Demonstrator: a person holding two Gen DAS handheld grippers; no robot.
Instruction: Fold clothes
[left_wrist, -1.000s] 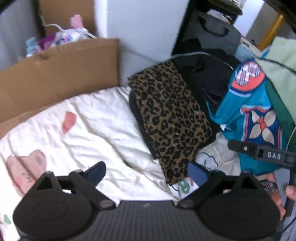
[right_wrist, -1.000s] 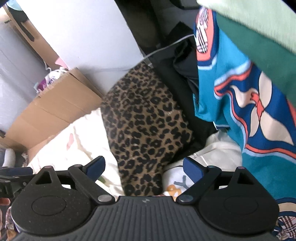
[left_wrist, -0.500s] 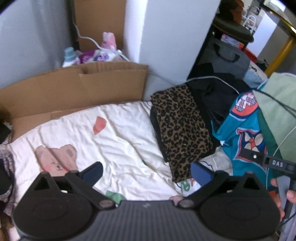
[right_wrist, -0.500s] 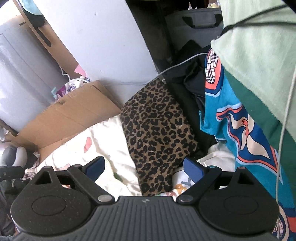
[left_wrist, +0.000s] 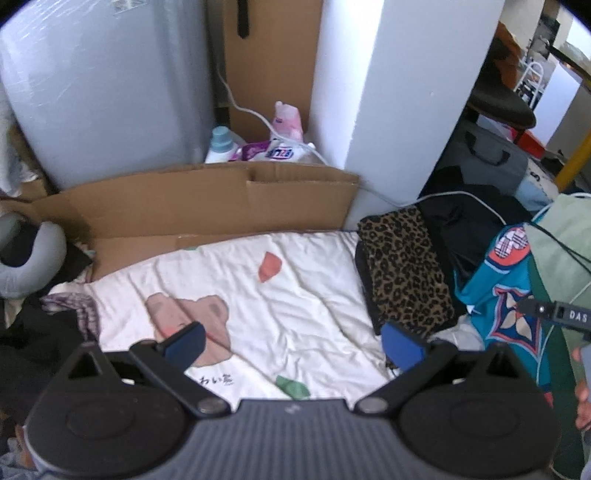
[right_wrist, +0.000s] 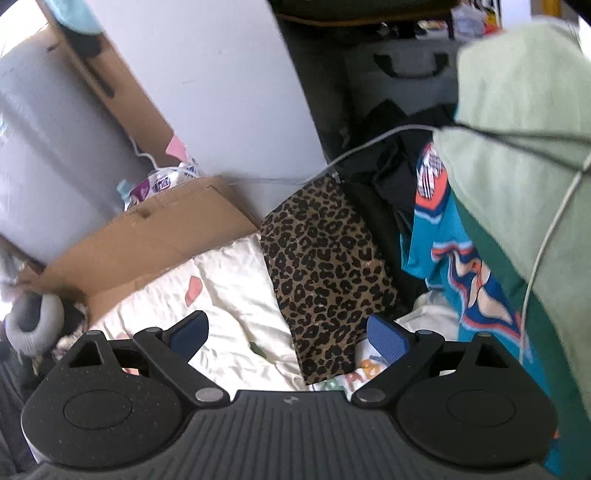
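left gripper (left_wrist: 291, 343): fingers wide apart, holding nothing | right gripper (right_wrist: 286, 332): fingers also wide apart, empty | leopard cloth (left_wrist: 402, 269): lies folded at right edge of white blanket (left_wrist: 295, 295), probably set aside as finished | teal shirt (left_wrist: 506, 295): in the pile further right, likely the next one to fold | middle of blanket is free for folding

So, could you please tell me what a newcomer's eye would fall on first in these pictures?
Probably the folded leopard-print garment, lying at the right edge of the cream bedsheet with a pink bear print. Next, the bright teal patterned shirt heaped to its right, and the brown cardboard sheet standing behind the bedsheet. Both grippers are open and empty.
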